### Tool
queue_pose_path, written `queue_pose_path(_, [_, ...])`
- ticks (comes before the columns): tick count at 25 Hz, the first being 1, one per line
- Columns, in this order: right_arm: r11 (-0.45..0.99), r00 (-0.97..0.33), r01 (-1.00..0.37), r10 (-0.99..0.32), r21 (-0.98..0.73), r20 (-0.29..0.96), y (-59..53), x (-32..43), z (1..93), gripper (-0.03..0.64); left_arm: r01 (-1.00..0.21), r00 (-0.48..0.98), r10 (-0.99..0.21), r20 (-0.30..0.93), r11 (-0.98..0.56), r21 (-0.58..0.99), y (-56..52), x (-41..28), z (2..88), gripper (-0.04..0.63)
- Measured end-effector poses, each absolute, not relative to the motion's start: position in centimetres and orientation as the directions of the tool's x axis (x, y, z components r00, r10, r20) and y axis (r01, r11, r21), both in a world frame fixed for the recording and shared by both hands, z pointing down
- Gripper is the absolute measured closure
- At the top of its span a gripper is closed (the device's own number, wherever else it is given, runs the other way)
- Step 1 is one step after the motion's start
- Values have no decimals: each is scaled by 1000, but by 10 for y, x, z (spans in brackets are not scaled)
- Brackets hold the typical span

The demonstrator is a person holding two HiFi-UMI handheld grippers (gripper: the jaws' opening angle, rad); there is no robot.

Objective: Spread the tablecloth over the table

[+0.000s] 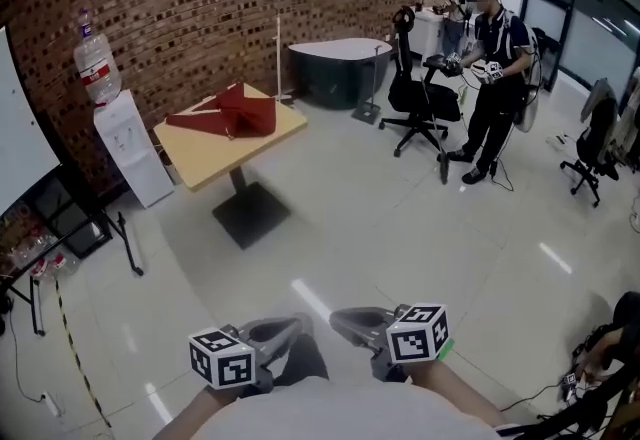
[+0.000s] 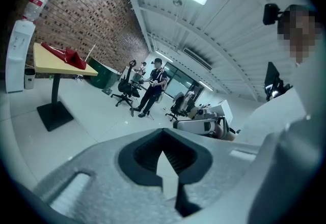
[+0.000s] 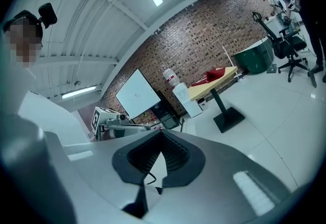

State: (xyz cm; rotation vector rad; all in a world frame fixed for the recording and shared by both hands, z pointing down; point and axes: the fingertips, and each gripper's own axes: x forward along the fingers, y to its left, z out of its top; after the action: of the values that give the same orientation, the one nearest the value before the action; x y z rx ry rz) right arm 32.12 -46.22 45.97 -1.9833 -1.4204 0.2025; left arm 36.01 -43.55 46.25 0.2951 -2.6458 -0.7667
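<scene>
Task not started, as far as I can judge. The red tablecloth (image 1: 232,110) lies in a crumpled, part-folded heap on the far half of the square wooden table (image 1: 205,166), toward the brick wall, and most of the tabletop is bare. Nothing of the cloth hangs over an edge that I can see. The table stands on its single pedestal well across the tiled floor from me, beside a water dispenser (image 1: 128,143). Left gripper (image 1: 285,330) and right gripper (image 1: 350,321) are held low and close to the body, tips angled toward each other and near one another but apart. Each gripper's own view shows its jaws closed tip to tip with nothing between the pads, only floor and room behind, so both are clenched on empty. A second person (image 1: 492,68) stands at the far right by an office chair (image 1: 420,96), clear of the table. All of it remains, in my reading: walk up to the table, open the jaws, take two edges or corners of the cloth, lift, shake it out flat and draw it over the whole top.
</scene>
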Motion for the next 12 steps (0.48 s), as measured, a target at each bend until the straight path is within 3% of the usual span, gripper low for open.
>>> queue_pose_path(7, [-125,408,752,859,-648,308,-353,254,503,617,-59,-904,-303,303,788,613,-322,289,506,595])
queue_pose_path(12, [-82,415,728,843,-681,343,-228,165,520,617,-62,-912,-303,278,769,636,-191,206,509,595])
